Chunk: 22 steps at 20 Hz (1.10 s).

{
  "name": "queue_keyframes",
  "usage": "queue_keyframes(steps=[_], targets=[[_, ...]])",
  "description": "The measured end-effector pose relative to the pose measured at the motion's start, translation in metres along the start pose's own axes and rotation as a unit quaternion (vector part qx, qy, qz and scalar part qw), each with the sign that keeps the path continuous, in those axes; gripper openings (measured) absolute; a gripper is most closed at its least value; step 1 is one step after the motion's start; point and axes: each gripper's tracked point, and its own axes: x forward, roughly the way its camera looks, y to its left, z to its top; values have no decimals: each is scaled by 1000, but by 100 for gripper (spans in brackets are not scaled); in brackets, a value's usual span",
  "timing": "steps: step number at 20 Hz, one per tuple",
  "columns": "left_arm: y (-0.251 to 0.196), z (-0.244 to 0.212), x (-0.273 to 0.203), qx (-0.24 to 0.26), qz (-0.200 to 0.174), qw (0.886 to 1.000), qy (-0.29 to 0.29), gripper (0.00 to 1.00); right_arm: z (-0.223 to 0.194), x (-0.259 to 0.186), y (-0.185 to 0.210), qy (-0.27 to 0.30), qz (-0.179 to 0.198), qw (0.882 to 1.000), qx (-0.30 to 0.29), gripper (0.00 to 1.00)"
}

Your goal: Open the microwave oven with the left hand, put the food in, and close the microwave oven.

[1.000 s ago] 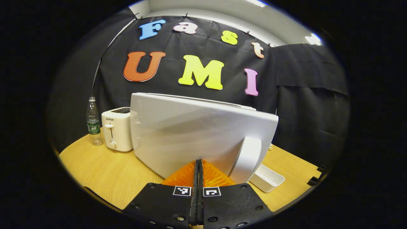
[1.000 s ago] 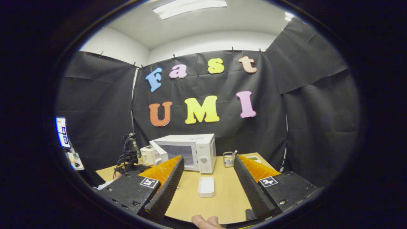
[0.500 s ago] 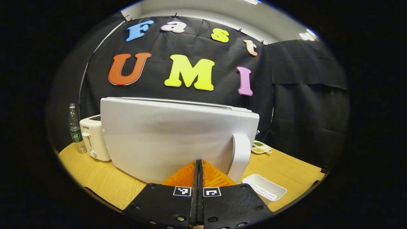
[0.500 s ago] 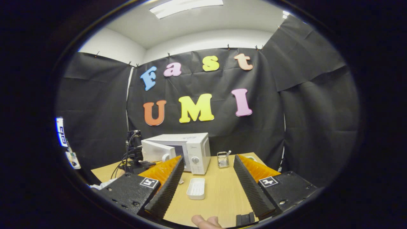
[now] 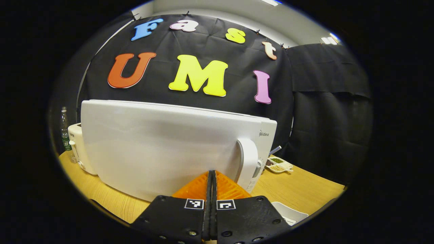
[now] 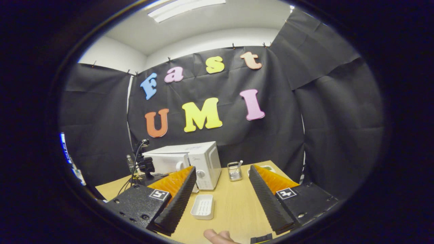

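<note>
My left gripper (image 5: 211, 176), fingers pressed together, touches the microwave door (image 5: 162, 145); my right gripper (image 6: 222, 189) gapes wide before it.

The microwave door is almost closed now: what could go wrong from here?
1. The shut left hand-held gripper pushes low on the microwave door, so it may slip off before the door latches.
2. The white tray sits on the table outside; I cannot tell whether the food went in.
</note>
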Motion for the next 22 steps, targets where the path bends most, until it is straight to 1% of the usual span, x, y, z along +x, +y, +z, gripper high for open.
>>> queue_keyframes(steps=[1,2,3,4,5,6,7,8,9,12,17,19,20,22], targets=[[-5,1,6,-3,-2,1000,0,0,1,3,0,-8,2,1000,-1,99],[-6,3,11,3,4,1000,-3,0,5,6,1,-18,3,1000,-1,99],[-2,1,15,6,15,1000,5,14,7,9,0,-26,3,1000,-4,99],[-2,3,17,14,22,1000,0,0,7,10,-1,-30,1,999,-11,99],[-2,5,21,20,26,999,-4,1,7,9,-3,-32,-5,999,-20,99],[3,1,26,17,39,999,7,0,9,9,-5,-35,-8,999,-28,99],[2,-2,21,2,42,999,17,2,10,11,-6,-37,-8,999,-31,99],[1,5,25,-1,46,999,7,3,11,10,-6,-39,-9,999,-30,99],[1,-2,27,-3,48,999,22,2,11,11,-6,-39,-8,999,-27,99],[1,0,25,-9,51,998,18,2,8,8,-4,-31,-6,999,-26,99],[3,-2,26,20,72,997,21,3,12,-8,-4,-28,-12,999,-35,99],[4,-4,25,15,72,997,24,2,13,-14,-4,-26,-15,999,-36,99],[3,-6,26,15,65,997,29,2,14,-17,-3,-25,-15,999,-37,99],[7,-19,19,-4,65,996,56,2,12,-23,-1,-20,-13,999,-34,99]])
